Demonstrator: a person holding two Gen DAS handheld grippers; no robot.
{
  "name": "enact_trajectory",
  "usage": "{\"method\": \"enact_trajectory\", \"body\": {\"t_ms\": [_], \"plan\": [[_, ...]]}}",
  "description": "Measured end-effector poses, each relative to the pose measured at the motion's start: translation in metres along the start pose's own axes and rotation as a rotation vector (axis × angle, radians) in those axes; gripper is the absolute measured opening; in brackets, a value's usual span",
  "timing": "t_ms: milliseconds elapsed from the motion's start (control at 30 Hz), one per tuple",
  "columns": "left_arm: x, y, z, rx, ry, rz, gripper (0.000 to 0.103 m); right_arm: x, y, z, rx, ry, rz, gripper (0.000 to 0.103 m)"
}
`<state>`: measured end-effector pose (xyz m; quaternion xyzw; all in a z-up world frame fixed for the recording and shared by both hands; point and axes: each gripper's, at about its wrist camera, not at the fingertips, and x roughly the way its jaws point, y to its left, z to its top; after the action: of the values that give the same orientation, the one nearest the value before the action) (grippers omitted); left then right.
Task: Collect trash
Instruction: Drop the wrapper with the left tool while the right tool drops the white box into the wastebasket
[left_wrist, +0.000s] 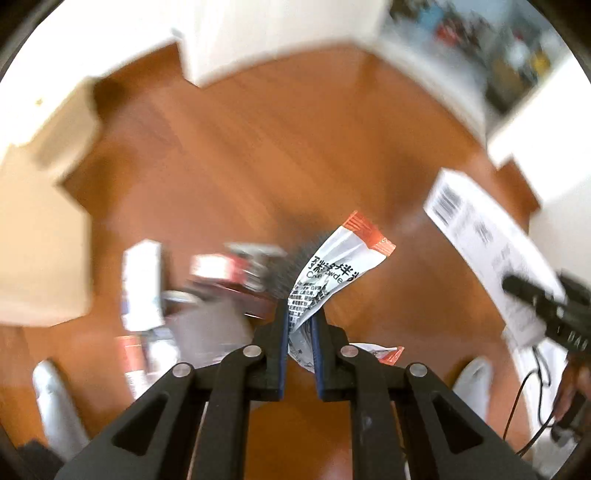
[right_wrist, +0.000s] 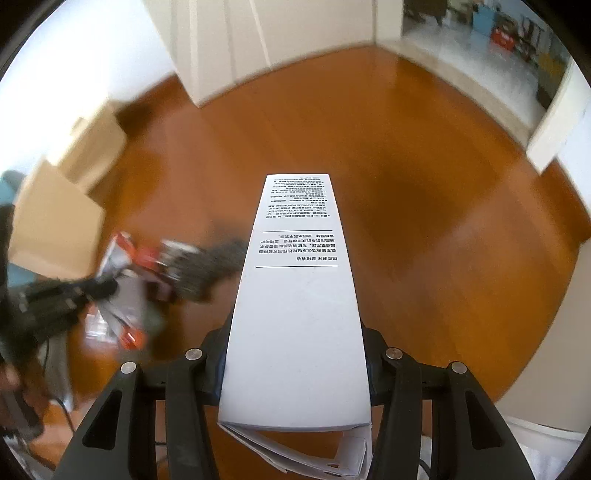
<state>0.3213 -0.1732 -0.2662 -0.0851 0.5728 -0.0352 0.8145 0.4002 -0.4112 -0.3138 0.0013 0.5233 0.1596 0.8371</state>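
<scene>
Between the blue pads of the left gripper (left_wrist: 300, 314) a crumpled white wrapper (left_wrist: 334, 273) with an orange end is pinched tight, lifted clear of the wooden floor (left_wrist: 280, 147). The right gripper (right_wrist: 295, 354) clamps a long white printed box (right_wrist: 299, 295) across its width, also in the air. Two pieces look collected; a blurred heap of litter (left_wrist: 207, 295) lies on the floor below to the left, so more seems left. Beyond, bare floor runs open to a white wall corner (right_wrist: 221, 55) and a cardboard box (right_wrist: 55, 221) at the left edge.
</scene>
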Motion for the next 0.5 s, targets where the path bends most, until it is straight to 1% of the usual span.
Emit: {"method": "enact_trajectory", "body": {"t_ms": [33,67,100,133,167,233,267,300,333,367,400,467,500], "plan": [[-0.030,0.017,0.000,-0.036,-0.034,0.008,0.011,-0.030,0.016,0.007,-0.015,-0.026,0.013,0.052],[-0.055,0.032,0.001,-0.068,-0.062,0.024,0.011,-0.047,0.026,0.011,-0.027,-0.041,0.020,0.053],[-0.085,0.058,0.003,-0.102,-0.090,0.053,0.011,-0.069,0.043,0.017,-0.049,-0.062,0.030,0.052],[-0.097,0.074,0.009,-0.119,-0.106,0.070,0.011,-0.086,0.057,0.022,-0.068,-0.077,0.039,0.052],[-0.108,0.096,0.006,-0.135,-0.123,0.085,0.011,-0.110,0.081,0.031,-0.093,-0.096,0.057,0.053],[-0.133,0.151,0.011,-0.184,-0.146,0.143,0.011,-0.133,0.112,0.042,-0.118,-0.119,0.092,0.053],[-0.143,0.182,0.017,-0.227,-0.159,0.157,0.011,-0.146,0.137,0.050,-0.137,-0.139,0.115,0.053],[-0.144,0.204,0.021,-0.253,-0.174,0.160,0.011,-0.153,0.154,0.055,-0.149,-0.153,0.131,0.053],[-0.153,0.235,0.029,-0.288,-0.198,0.180,0.011,-0.159,0.174,0.061,-0.164,-0.167,0.148,0.053],[-0.156,0.252,0.036,-0.307,-0.207,0.198,0.011,-0.163,0.198,0.067,-0.178,-0.179,0.165,0.053],[-0.153,0.271,0.042,-0.321,-0.200,0.202,0.011,-0.164,0.221,0.072,-0.189,-0.186,0.183,0.053],[-0.140,0.296,0.050,-0.345,-0.172,0.212,0.012,-0.161,0.255,0.081,-0.199,-0.182,0.211,0.053],[-0.132,0.311,0.052,-0.357,-0.157,0.189,0.012,-0.158,0.268,0.084,-0.200,-0.179,0.223,0.053]]}}
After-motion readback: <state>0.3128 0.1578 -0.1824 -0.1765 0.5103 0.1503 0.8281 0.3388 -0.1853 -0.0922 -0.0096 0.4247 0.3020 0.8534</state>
